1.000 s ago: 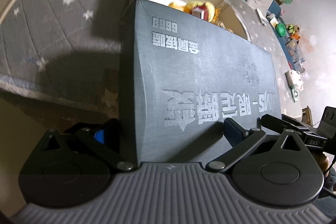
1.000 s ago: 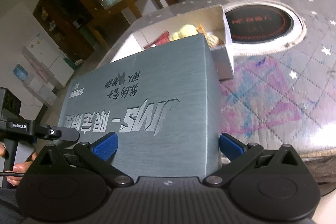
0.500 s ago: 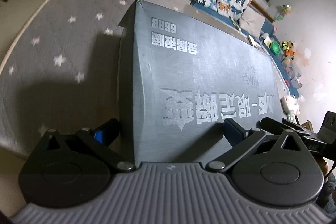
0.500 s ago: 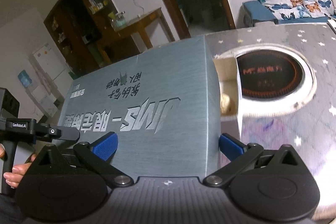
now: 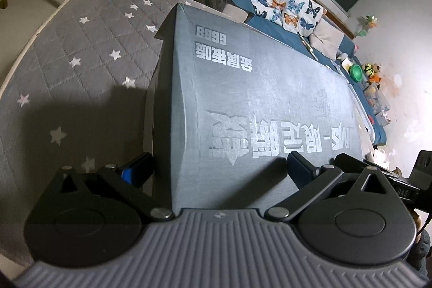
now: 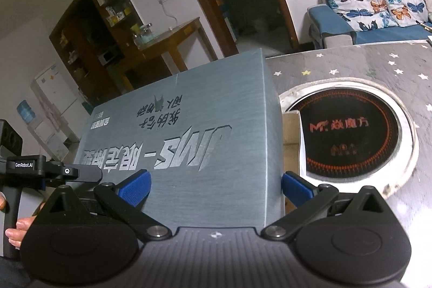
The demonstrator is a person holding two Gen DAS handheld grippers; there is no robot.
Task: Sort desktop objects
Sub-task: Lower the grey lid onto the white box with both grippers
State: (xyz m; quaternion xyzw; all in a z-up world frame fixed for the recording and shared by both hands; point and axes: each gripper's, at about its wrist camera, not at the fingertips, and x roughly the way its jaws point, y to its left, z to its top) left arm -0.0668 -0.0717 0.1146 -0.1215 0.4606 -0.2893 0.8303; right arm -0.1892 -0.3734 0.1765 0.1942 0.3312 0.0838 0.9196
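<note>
Grey lid [image 6: 189,153] blocks view; induction hob [image 6: 351,136] beside.

Grey box lid [image 6: 183,153] hid nearly all of the cardboard box [image 6: 291,131] beneath it; contents not visible. Left gripper [image 5: 218,169] fingertips were partly hidden by the lid. Small print at the lid's far corner was illegible.

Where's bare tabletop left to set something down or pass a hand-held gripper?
Free: the star-print cloth to the left of the grey lid, out to the table edge; also the cloth beyond the round inset cooktop, toward the sofa. Crowded: the middle, where lid and box wall abut the cooktop rim.
</note>
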